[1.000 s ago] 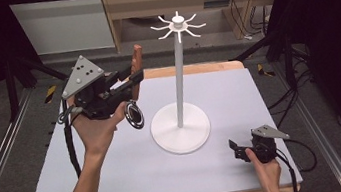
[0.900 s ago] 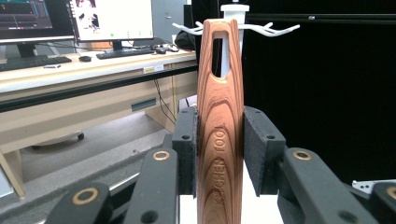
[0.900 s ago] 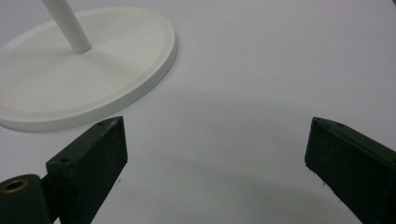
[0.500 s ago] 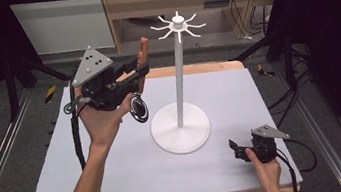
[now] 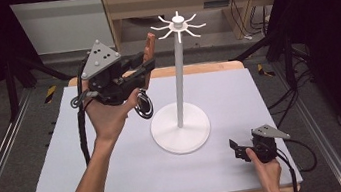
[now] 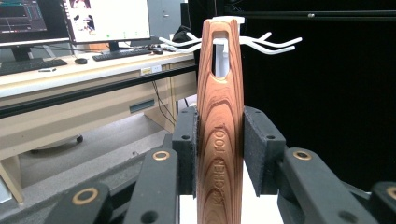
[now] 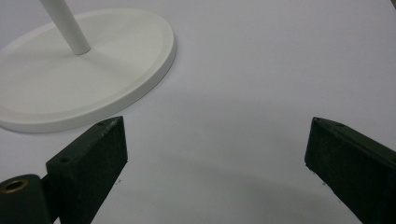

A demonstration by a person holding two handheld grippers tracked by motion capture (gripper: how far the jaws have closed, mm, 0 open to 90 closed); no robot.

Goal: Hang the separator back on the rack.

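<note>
A white mat (image 5: 119,179) covered the wooden table, with a desk and monitors (image 6: 70,18) at the back of the room. A white stand (image 5: 181,125) stood just right of the mat's centre, its round base (image 7: 93,70) flat on the mat and its pole rising to a crown of curved hooks (image 5: 177,24).

From the stand, the left gripper (image 5: 147,69) was at ten o'clock, held well above the mat in the person's left hand (image 5: 108,115). Its jaws were pinched on a wooden tool handle (image 6: 219,140), one pad against each side. The handle stood upright between them, its slotted top (image 6: 219,51) level with the hooks (image 6: 275,44) and just in front of them in the left gripper view. Whether the two touched could not be told. A dark round end (image 5: 143,106) hung below the gripper.

The right gripper (image 5: 236,150) sat at four o'clock from the base, low on the mat near its front edge, in the person's right hand (image 5: 264,163). Its jaws were spread wide apart with bare mat between them, and the base lay at about eleven o'clock in the right gripper view.
</note>
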